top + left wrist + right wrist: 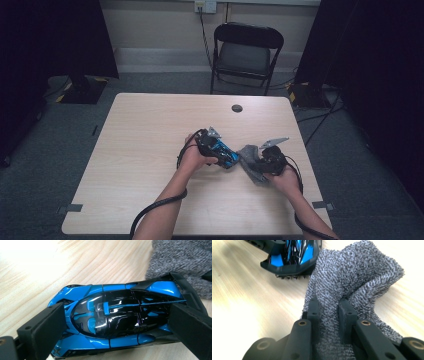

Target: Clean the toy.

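left gripper [112,322]: jaws clamped on blue-black toy car [117,315], one pad at nose, other at tail; car centre frame, flat on wooden table [82,262]. right gripper [329,312]: jaws pinched on fold of grey knit cloth [352,277] (cloth bunched, rising to upper right of frame). cloth edge touching car tail, upper left. high view: car [223,152] and cloth [248,154] side by side, centre right of table [150,130].

Toy car [223,152] touches cloth [248,156]; table [150,130] leftward lies open.
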### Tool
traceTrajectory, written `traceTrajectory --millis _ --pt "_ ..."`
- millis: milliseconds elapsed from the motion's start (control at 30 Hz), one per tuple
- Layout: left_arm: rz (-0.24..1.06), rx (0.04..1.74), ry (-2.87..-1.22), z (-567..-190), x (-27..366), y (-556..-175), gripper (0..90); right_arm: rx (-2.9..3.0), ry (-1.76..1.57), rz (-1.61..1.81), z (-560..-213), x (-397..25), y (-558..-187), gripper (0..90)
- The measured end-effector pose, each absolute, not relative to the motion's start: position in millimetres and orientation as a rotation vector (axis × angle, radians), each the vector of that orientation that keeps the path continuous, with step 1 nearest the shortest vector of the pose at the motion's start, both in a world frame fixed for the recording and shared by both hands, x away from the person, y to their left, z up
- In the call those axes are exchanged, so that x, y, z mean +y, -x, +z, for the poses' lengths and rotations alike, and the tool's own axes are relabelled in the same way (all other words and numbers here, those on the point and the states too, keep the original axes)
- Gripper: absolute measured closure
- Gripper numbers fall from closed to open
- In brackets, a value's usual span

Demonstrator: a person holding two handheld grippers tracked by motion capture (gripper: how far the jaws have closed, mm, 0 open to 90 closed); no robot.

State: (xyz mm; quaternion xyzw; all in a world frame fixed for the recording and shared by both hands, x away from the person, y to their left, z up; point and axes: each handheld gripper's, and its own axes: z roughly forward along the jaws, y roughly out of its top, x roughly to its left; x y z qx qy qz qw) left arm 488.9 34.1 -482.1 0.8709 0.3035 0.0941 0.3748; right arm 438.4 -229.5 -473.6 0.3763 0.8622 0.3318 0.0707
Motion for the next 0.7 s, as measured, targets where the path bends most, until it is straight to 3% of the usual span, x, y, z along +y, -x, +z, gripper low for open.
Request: traceTrajectory --millis 133,267,700 --pt "0.233 0.790 -2.243 -477.8 33.7 -488.7 5.2 2.586 -1.136 0.976 -468.8 -236.0 -436.2 75.0" --pt "0.226 0.769 -2.217 -469.3 36.0 -487.0 19.4 2.569 -1.140 0.980 -458.8 -239.7 -437.0 75.0" --pt "0.254 0.773 -2.196 -448.6 67.9 -458.3 18.6 2.555 -1.068 1.004 -418.9 -206.1 -444.4 74.8"
